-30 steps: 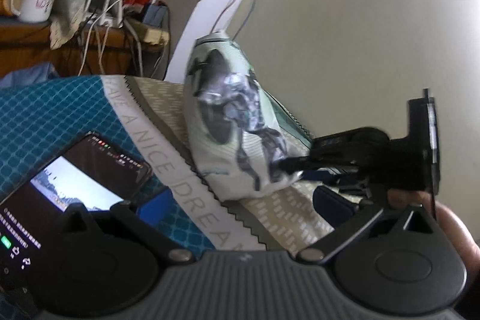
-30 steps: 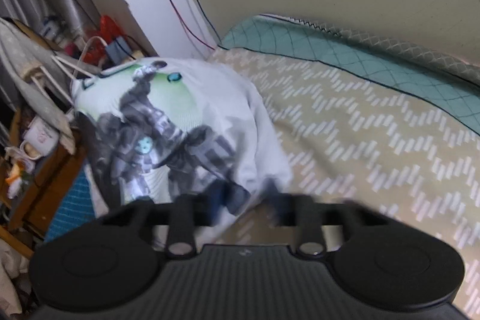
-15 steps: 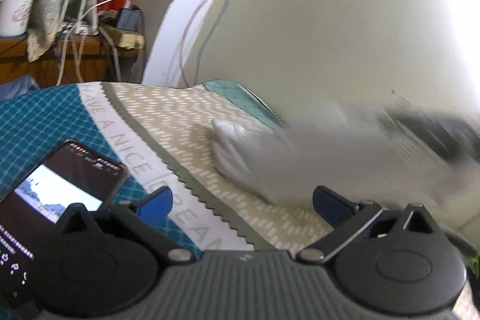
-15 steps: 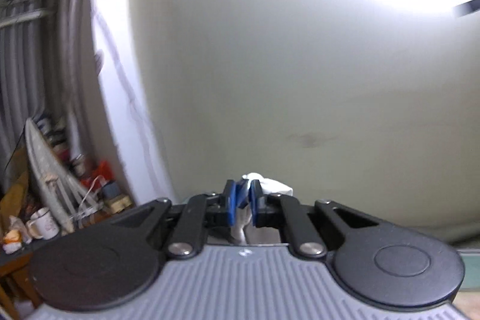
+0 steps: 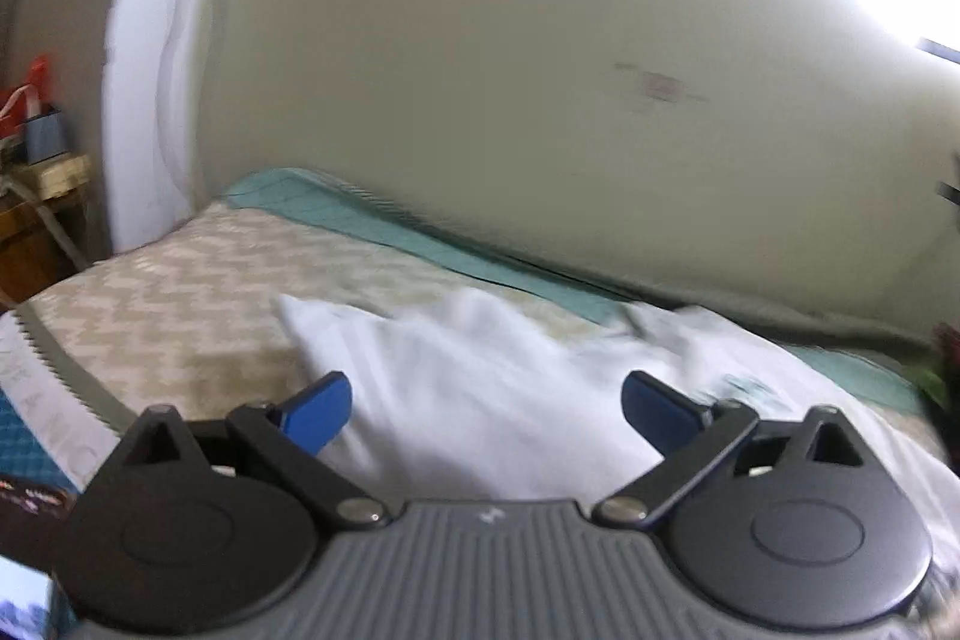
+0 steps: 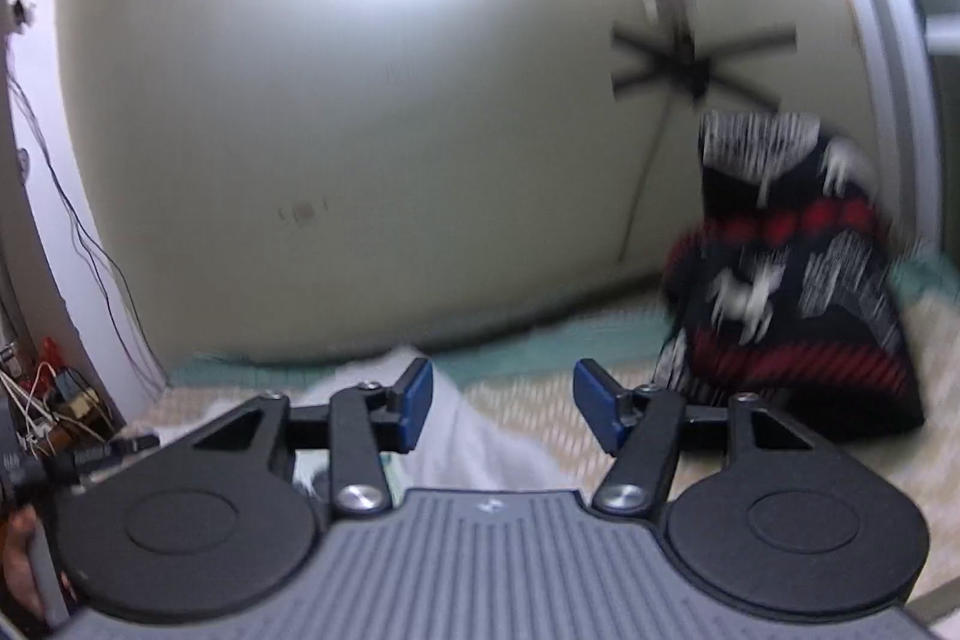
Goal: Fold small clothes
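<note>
A white printed small shirt (image 5: pixel 480 388) lies spread on the beige zigzag bedspread (image 5: pixel 180 292). My left gripper (image 5: pixel 486 412) is open and empty, hovering just above the shirt. In the right wrist view the shirt (image 6: pixel 474 436) lies below my right gripper (image 6: pixel 501 406), which is open and empty. The left gripper's body shows at that view's far left edge (image 6: pixel 78 460).
A black, red and white patterned garment (image 6: pixel 792 280) is heaped at the right by the wall. A phone (image 5: pixel 24 598) lies at the left on the teal cover. A cluttered side table with cables (image 6: pixel 54 400) stands at the left. The wall (image 5: pixel 540 100) runs behind the bed.
My right gripper held the shirt up, swung it right, then opened and let it go. The shirt now lies flat on the bed. My left gripper has turned to the right.
</note>
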### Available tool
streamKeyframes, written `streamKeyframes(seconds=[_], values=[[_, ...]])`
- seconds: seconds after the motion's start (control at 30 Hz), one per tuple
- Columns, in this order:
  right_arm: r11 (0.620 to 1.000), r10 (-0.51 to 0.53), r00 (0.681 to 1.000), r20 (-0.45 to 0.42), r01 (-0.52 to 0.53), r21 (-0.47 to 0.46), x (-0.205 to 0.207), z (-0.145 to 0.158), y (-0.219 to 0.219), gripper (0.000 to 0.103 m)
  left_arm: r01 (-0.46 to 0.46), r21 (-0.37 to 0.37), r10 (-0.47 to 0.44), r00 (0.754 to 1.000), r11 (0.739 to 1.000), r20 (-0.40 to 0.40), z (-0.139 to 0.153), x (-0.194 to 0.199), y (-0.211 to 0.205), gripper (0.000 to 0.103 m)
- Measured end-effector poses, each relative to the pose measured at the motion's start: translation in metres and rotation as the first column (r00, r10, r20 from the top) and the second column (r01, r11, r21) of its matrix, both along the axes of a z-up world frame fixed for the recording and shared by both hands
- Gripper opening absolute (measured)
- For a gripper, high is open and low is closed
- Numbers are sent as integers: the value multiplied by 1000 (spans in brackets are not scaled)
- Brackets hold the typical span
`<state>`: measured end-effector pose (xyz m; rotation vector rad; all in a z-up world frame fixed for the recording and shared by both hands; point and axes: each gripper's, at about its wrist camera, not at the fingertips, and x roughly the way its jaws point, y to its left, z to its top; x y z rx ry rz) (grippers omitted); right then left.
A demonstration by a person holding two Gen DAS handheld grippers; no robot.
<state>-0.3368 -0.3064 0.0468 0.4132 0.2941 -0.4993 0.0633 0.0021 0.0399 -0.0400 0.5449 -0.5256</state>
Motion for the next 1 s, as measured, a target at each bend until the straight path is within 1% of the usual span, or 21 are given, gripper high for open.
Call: streamKeyframes(seconds=[0.07, 0.1, 0.17, 0.2, 0.27, 0.33, 0.4, 0.43, 0.47, 0.5, 0.57, 0.6, 0.7, 0.73, 0.77, 0.8, 0.83, 0.87, 0.9, 0.97, 1.0], values=[[997, 30, 998, -51, -27, 72, 24, -21, -17, 58, -105, -1, 105, 994, 994, -11, 0, 15, 9, 101], [994, 59, 996, -69, -52, 96, 35, -27, -21, 57, -142, -2, 142, 989, 990, -37, 0, 28, 16, 101], [985, 128, 985, -116, -113, 128, 72, -32, -38, 57, -169, -3, 168, 981, 986, -95, -4, 50, 27, 103], [982, 153, 979, -136, -135, 136, 89, -33, -45, 58, -182, 12, 182, 976, 983, -120, -7, 61, 30, 103], [968, 213, 963, -166, -186, 166, 134, -33, -63, 57, -178, 50, 184, 969, 983, -164, -10, 84, 31, 103], [955, 261, 944, -201, -221, 198, 186, -33, -79, 57, -145, 63, 154, 971, 988, -181, -6, 95, 28, 103], [940, 302, 924, -236, -247, 234, 233, -38, -90, 57, -103, 81, 115, 980, 991, -160, 1, 107, 17, 103], [935, 312, 917, -249, -250, 253, 256, -42, -95, 57, -70, 93, 83, 987, 993, -141, 5, 110, 8, 103], [929, 323, 911, -257, -253, 272, 279, -48, -99, 57, -16, 114, 30, 991, 993, -127, 9, 115, -3, 103], [922, 335, 906, -259, -259, 288, 294, -48, -99, 57, 34, 137, -16, 991, 990, -129, 8, 117, -17, 103], [896, 379, 889, -258, -283, 341, 326, -58, -104, 57, 118, 186, -89, 984, 975, -155, 4, 129, -41, 103], [885, 397, 881, -259, -292, 363, 340, -62, -106, 57, 168, 215, -131, 976, 962, -176, -1, 133, -55, 103], [874, 428, 856, -291, -310, 375, 374, -77, -106, 57, 250, 285, -184, 953, 925, -241, -20, 137, -84, 100], [873, 434, 847, -306, -310, 377, 383, -84, -106, 57, 263, 294, -188, 947, 919, -259, -27, 138, -88, 89], [873, 432, 844, -318, -303, 382, 390, -91, -105, 58, 274, 301, -189, 940, 913, -284, -33, 137, -92, 66], [877, 426, 854, -299, -310, 366, 390, -94, -104, 54, 272, 303, -181, 938, 913, -294, -37, 134, -93, 54], [875, 435, 856, -280, -328, 356, 391, -95, -102, 45, 267, 299, -180, 940, 916, -290, -38, 130, -92, 33], [862, 464, 842, -277, -358, 359, 392, -95, -99, 27, 264, 292, -183, 943, 919, -277, -36, 125, -90, 9], [864, 470, 839, -273, -375, 336, 389, -91, -93, 15, 259, 282, -183, 945, 924, -270, -31, 119, -87, 10], [876, 470, 848, -246, -414, 247, 373, -73, -80, 6, 226, 258, -175, 963, 939, -205, -15, 105, -77, 9], [875, 475, 853, -216, -433, 214, 363, -60, -75, 5, 210, 242, -175, 972, 947, -159, -2, 94, -69, 9]])
